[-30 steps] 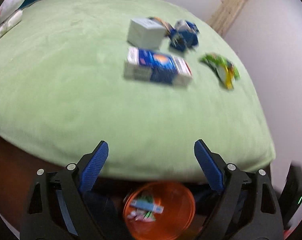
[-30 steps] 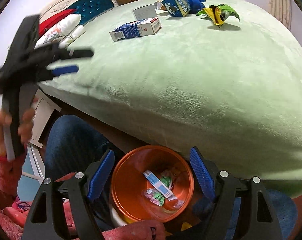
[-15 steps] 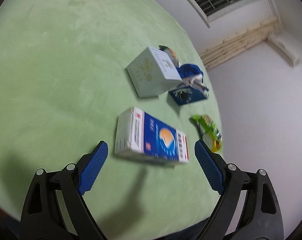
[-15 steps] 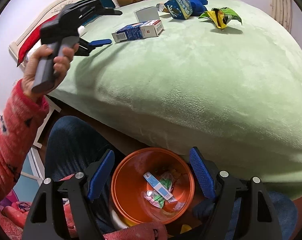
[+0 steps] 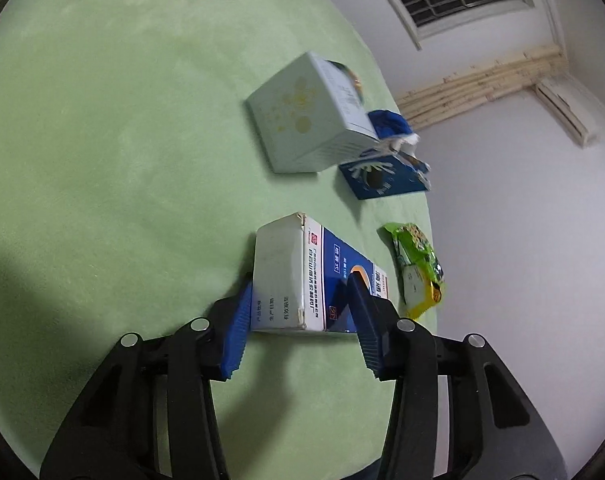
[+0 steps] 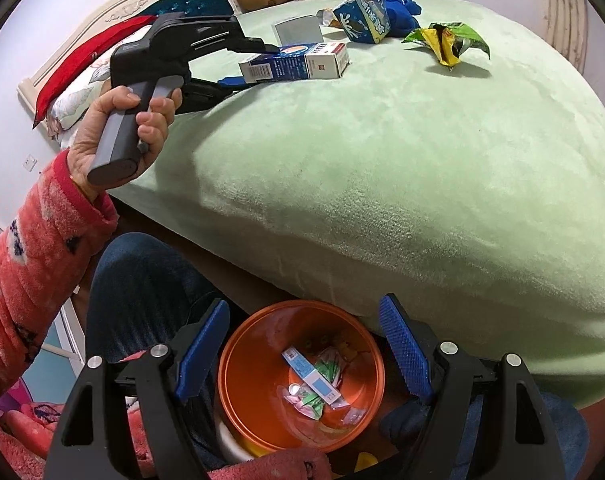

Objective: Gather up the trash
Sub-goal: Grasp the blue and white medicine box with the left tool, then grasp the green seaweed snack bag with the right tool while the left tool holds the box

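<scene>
Since a second ago the left gripper (image 5: 300,312) has swung over the green plush bedspread (image 5: 114,152) and its jaws are closing around the blue-and-white cardboard box (image 5: 302,276) lying there (right gripper (image 6: 302,352) is gaping empty over the orange plastic bin (image 6: 238,364)), so I'm thinking squeeze square before lifting.

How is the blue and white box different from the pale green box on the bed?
The blue and white box is long and flat, lying on its broad side; the pale green box is squarer and stands taller. The blue and white box sits between the closing jaws of the left hand-held gripper; the pale green box lies untouched, farther back. Both are cardboard cartons on the green bedcover.
</scene>
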The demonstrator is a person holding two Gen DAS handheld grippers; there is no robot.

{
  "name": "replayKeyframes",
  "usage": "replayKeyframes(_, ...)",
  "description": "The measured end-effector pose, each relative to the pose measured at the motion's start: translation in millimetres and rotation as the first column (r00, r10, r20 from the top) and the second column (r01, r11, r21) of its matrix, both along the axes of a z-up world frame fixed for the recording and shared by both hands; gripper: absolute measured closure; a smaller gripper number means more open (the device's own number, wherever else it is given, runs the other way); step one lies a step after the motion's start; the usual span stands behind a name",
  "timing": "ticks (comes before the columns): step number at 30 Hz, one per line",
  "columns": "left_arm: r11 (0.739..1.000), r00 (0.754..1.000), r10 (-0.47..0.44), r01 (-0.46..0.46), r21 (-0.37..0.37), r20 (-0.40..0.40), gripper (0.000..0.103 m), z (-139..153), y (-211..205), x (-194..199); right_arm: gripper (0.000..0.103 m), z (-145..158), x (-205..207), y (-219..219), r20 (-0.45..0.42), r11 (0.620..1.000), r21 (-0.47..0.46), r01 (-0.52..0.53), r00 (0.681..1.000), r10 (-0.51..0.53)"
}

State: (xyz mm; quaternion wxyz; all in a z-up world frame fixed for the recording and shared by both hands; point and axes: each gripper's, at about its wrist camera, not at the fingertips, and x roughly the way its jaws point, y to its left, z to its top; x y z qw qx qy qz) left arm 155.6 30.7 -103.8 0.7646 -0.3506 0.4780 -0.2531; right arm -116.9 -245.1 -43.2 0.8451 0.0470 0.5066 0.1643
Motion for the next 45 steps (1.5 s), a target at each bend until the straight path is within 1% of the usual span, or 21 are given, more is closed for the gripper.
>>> replayKeyframes(3,1.0,1.0,0.005,-0.004,-0.018,0.016,0.066,9.4,0.5,-8.8,0.027,1.5,0.3,-2.3,0.004,1.0,-0.002,0.011,1.0,-0.011)
replayKeyframes(4,1.0,0.999,0.005,-0.005,-0.011,0.039,0.067,17.4,-0.1,-13.4,0.027,3.4,0.6,-3.7,0.012,1.0,-0.006,0.017,1.0,-0.017)
replayKeyframes(7,0.998,0.988,-0.005,-0.005,0.064,0.155,0.07,49.8,-5.6,-31.2,0.027,15.0,6.0,-10.1,0.058,0.999,-0.031,0.038,0.998,-0.036)
replayKeyframes(9,0.994,0.973,-0.03,0.004,0.113,0.228,0.07,71.5,-10.9,-45.1,0.027,24.2,13.8,-17.0,0.092,0.998,-0.031,0.059,0.994,-0.056)
replayKeyframes(12,0.978,0.94,-0.071,0.0,0.208,0.334,0.07,103.6,-21.1,-68.3,0.027,39.2,31.2,-25.9,0.168,0.993,-0.066,0.097,0.982,-0.085)
replayKeyframes(13,0.969,0.925,-0.088,-0.007,0.249,0.369,0.07,115.2,-25.4,-79.1,0.026,44.7,40.3,-29.9,0.194,0.991,-0.077,0.114,0.976,-0.097)
replayKeyframes(15,0.947,0.902,-0.114,-0.028,0.319,0.417,0.07,129.7,-32.1,-95.8,0.019,55.2,59.1,-37.4,0.254,0.983,-0.103,0.153,0.959,-0.122)
replayKeyframes(16,0.934,0.891,-0.13,-0.038,0.356,0.436,0.07,135.2,-36.6,-103.9,0.019,61.8,71.6,-42.0,0.297,0.975,-0.125,0.181,0.945,-0.138)
replayKeyframes(17,0.922,0.882,-0.143,-0.045,0.384,0.449,0.07,139.3,-39.5,-110.6,0.017,68.3,87.3,-46.5,0.336,0.967,-0.148,0.209,0.93,-0.15)
replayKeyframes(19,0.902,0.87,-0.172,-0.049,0.428,0.462,0.07,145.4,-44.3,-122.4,0.015,74.3,112.7,-51.7,0.37,0.954,-0.175,0.243,0.914,-0.165)
replayKeyframes(22,0.876,0.864,-0.205,-0.048,0.479,0.461,0.07,146.5,-51.6,-133.4,0.012,75.2,157.6,-59.2,0.382,0.937,-0.204,0.282,0.904,-0.189)
replayKeyframes(25,0.849,0.863,-0.217,-0.063,0.524,0.456,0.07,143.0,-54.7,-140.0,0.012,67.5,200.3,-61.7,0.348,0.927,-0.225,0.301,0.913,-0.212)
replayKeyframes(28,0.84,0.874,-0.22,-0.056,0.54,0.433,0.07,136.0,-55.3,-140.9,0.012,54.4,234.7,-64.2,0.288,0.914,-0.255,0.316,0.927,-0.24)
replayKeyframes(29,0.837,0.878,-0.218,-0.057,0.544,0.427,0.07,133.1,-55.2,-139.7,0.015,48.7,238.5,-61.5,0.274,0.907,-0.276,0.317,0.931,-0.242)
replayKeyframes(31,0.832,0.882,-0.216,-0.058,0.552,0.419,0.07,130.9,-53.8,-141.8,0.029,38.7,244.5,-57.1,0.249,0.901,-0.305,0.308,0.939,-0.237)
replayKeyframes(32,0.828,0.882,-0.216,-0.062,0.557,0.419,0.07,130.1,-53.2,-142.8,0.046,34.9,245.3,-55.5,0.231,0.906,-0.304,0.293,0.946,-0.229)
replayKeyframes(33,0.825,0.883,-0.214,-0.066,0.561,0.418,0.07,129.3,-52.4,-143.0,0.057,32.6,244.0,-55.6,0.219,0.908,-0.302,0.289,0.948,-0.229)
replayKeyframes(34,0.825,0.884,-0.213,-0.066,0.562,0.417,0.07,128.6,-52.1,-142.8,0.063,32.0,239.1,-56.8,0.22,0.906,-0.296,0.302,0.945,-0.243)
replayKeyframes(36,0.822,0.884,-0.209,-0.074,0.565,0.418,0.07,128.6,-50.7,-144.1,0.067,37.0,230.9,-59.8,0.225,0.914,-0.263,0.308,0.941,-0.253)
replayKeyframes(40,0.817,0.884,-0.209,-0.076,0.572,0.417,0.07,127.8,-50.9,-145.1,0.067,58.6,200.4,-63.5,0.253,0.937,-0.182,0.298,0.935,-0.248)
replayKeyframes(45,0.813,0.884,-0.212,-0.077,0.577,0.417,0.07,128.2,-50.8,-149.2,0.067,90.1,150.5,-57.5,0.309,0.956,-0.15,0.253,0.93,-0.198)
